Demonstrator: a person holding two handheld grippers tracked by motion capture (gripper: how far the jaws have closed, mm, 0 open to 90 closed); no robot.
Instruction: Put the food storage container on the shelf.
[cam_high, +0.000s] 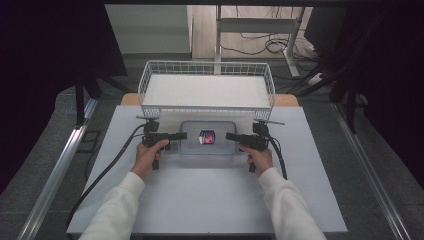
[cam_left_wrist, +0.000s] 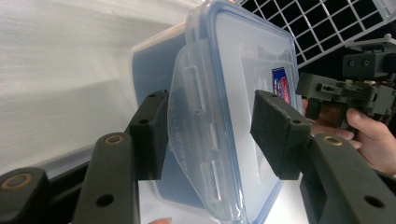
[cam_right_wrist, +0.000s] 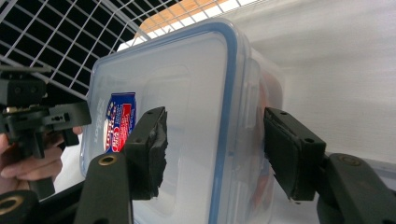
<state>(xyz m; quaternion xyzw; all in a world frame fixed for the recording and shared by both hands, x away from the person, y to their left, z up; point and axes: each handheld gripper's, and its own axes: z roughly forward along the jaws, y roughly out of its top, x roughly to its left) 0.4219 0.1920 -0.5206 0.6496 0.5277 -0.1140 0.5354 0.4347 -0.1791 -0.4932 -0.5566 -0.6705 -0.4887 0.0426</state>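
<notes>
one clear plastic container with a blue-edged lid and one red-and-blue label is sitting at the middle of one grey table, with one white wire basket standing just beyond it at 12 o'clock. one left gripper is coming in from 9 o'clock, its jaws standing partly open and straddling the lid's side latch flap, though whether the pads are pressing on it i cannot tell. one right gripper is coming in from 3 o'clock, its jaws partly open astride the opposite lid edge with a gap showing at each pad, gripping nothing.
</notes>
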